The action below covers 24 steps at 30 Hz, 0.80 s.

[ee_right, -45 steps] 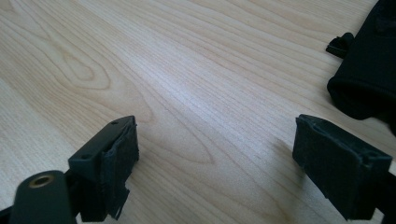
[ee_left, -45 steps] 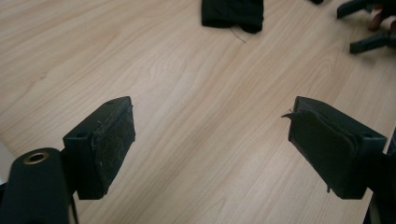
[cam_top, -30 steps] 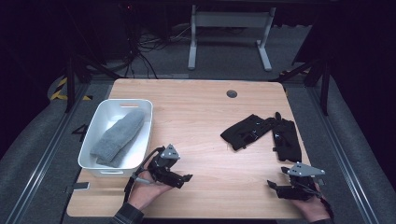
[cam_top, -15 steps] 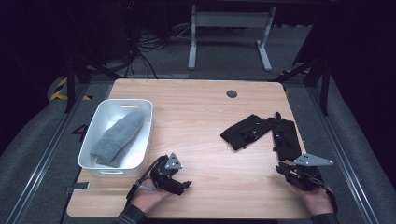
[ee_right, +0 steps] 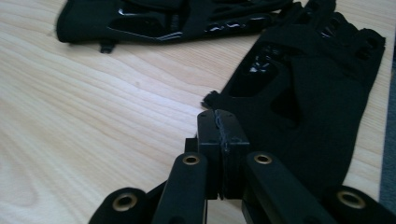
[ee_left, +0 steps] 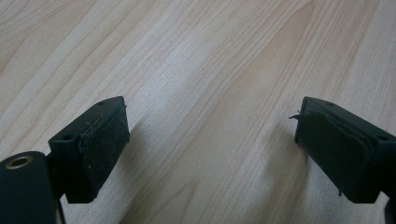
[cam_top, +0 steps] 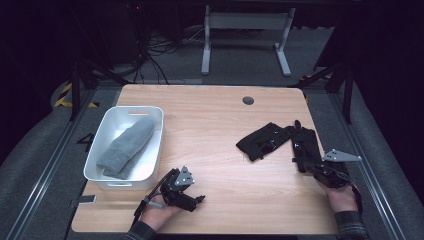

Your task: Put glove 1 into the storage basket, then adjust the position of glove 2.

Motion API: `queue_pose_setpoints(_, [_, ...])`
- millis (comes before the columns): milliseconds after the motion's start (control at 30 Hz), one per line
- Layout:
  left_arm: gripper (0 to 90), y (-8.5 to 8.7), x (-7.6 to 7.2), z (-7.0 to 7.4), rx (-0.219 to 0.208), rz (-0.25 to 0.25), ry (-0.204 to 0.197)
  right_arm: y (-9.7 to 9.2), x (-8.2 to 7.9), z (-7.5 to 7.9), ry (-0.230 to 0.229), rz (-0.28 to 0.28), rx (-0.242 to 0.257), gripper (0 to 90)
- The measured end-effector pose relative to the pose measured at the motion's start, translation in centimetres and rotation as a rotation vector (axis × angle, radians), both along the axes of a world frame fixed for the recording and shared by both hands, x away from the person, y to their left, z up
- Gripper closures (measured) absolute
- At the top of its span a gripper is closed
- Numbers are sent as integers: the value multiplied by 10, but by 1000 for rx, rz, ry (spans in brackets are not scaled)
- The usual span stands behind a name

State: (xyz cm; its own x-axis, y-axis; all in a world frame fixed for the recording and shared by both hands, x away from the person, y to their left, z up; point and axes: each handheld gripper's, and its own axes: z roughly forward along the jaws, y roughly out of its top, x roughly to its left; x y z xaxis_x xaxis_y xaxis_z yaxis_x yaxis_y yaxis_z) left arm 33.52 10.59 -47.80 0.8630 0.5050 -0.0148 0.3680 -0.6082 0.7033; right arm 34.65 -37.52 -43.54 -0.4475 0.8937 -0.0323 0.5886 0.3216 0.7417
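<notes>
So the right gripper has slid in from the table's near edge and now sits right at the cuff of the nearer black fingerless glove with shiny knuckle patches. Its jaws have just snapped together, pads pressed flat on each other; from its own camera I see no cloth pinched between them, just the glove lying right behind the tips. Looks like a missed or not-yet grab, so I'd guess it reopens before picking.

The second black glove lies beside the first, touching it, on the light wooden tabletop.

The left gripper rests low near the front edge, jaws spread wide over bare wood, nothing in them. The grey knitted glove is already in the white plastic bin.

No readable brand or writing on anything.
</notes>
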Motion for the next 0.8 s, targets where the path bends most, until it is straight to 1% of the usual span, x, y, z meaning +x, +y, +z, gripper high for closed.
queue_pose_setpoints(67, [106, 0, 0, 0, -3, -1, 3, -2, 5, -2, 4, -11, -22, 897])
queue_pose_setpoints(133, [106, 0, 0, 0, -4, 0, 3, -3, 6, -2, 7, -15, -24, 896])
queue_pose_setpoints(200, [106, 0, 1, 0, -5, 0, 3, -4, 9, -5, 19, -18, -38, 896])
queue_pose_setpoints(333, [103, 0, 1, 0, -4, -8, 5, -4, 12, -13, 64, -12, -62, 898])
queue_pose_setpoints(400, [103, 0, 2, 0, -5, -11, 5, -3, 12, -14, 65, -12, -48, 899])
queue_pose_setpoints(467, [103, 0, 2, 0, -8, -13, 6, -3, 12, -14, 69, -7, -50, 899])
queue_pose_setpoints(567, [103, 0, 2, 0, -8, -16, 6, 1, 11, -14, 77, 20, -52, 900])
queue_pose_setpoints(600, [103, 0, 2, 0, -9, -17, 6, 5, 10, -14, 85, 40, -53, 900])
queue_pose_setpoints(633, [103, 0, 2, 0, -9, -17, 6, 5, 10, -14, 85, 40, -53, 900])
queue_pose_setpoints(800, [103, 0, 2, 0, -8, -19, 6, 15, 6, -14, 94, 98, -53, 900])
